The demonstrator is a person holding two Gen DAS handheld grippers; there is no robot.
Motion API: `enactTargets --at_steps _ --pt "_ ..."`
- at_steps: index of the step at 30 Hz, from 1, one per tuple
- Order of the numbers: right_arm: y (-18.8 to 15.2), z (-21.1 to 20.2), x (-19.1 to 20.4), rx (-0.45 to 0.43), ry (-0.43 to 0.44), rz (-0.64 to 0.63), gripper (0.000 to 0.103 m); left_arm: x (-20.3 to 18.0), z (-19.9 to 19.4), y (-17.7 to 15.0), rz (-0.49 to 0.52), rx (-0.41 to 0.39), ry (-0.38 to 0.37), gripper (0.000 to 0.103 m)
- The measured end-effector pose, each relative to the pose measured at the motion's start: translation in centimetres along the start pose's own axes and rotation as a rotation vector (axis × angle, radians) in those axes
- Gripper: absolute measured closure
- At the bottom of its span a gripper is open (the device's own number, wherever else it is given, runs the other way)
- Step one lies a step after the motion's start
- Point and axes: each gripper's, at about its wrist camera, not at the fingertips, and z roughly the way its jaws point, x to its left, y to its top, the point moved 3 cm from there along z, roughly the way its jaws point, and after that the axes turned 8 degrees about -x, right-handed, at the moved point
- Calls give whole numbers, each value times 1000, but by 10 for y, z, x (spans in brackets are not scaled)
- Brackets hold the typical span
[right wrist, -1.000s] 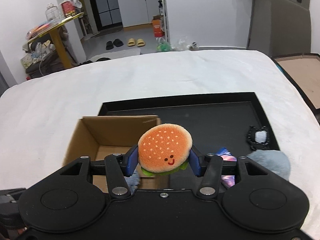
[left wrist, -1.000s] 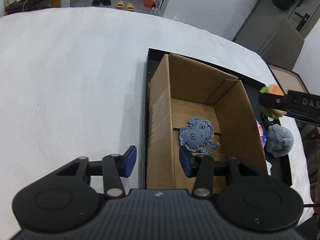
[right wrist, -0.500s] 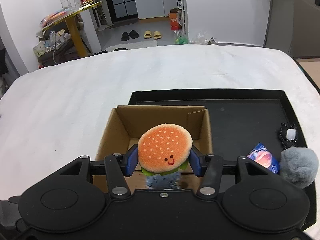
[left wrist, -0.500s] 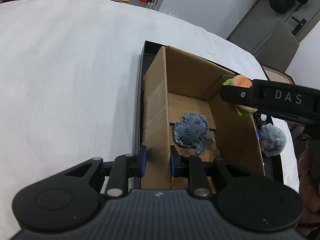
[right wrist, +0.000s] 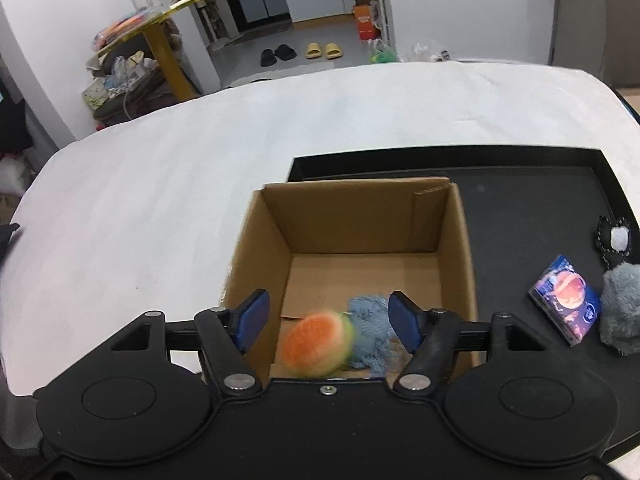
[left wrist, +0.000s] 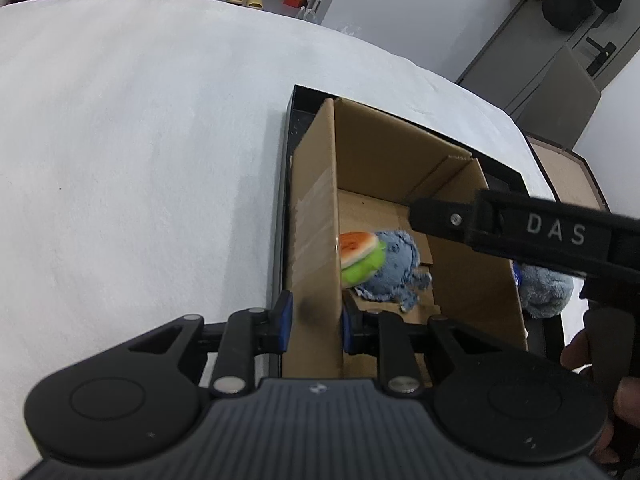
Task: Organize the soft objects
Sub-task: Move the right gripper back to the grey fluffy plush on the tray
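1. box [right wrist: 360, 240]: open-topped cardboard, standing in the left end of a black tray [right wrist: 520, 184] on a white table [right wrist: 160, 200].
2. box contents: a blue plush [left wrist: 396, 268] on the floor at the near end, and a burger plush [left wrist: 360, 258] against it on the side of the left wall. the burger is blurred in both views; whether it rests on the floor or is in the air cannot be told.
3. tray contents outside the box: a grey plush [right wrist: 622, 312], a small printed carton [right wrist: 566, 304] just beside it, and a black-and-white item [right wrist: 616, 238] behind them.
4. left gripper [left wrist: 314, 322]: closed on the box's left wall at the near corner, 1 finger outside, 1 inside.
5. right gripper [right wrist: 328, 320]: jaws spread wide above the near end of the box, nothing between them; the burger lies below the gap.
6. edges and room: the far half of the box floor is bare. the box's left wall runs close along the tray's left rim. the tray floor to the right of the box and behind it is open.
7. orientation: burger is tilted, orange bun turned up and toward the left wall, green layer beneath; it is round, with no clear long axis.
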Motion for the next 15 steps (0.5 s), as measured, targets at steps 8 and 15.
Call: enactTargets --at_steps 8,15 --pt "-1 -6 -19 -6 -28 23 37 -8 -4 3 23 -25 40 80" --pt "-5 -17 -31 -18 -12 33 36 -16 -4 3 48 -19 102 67"
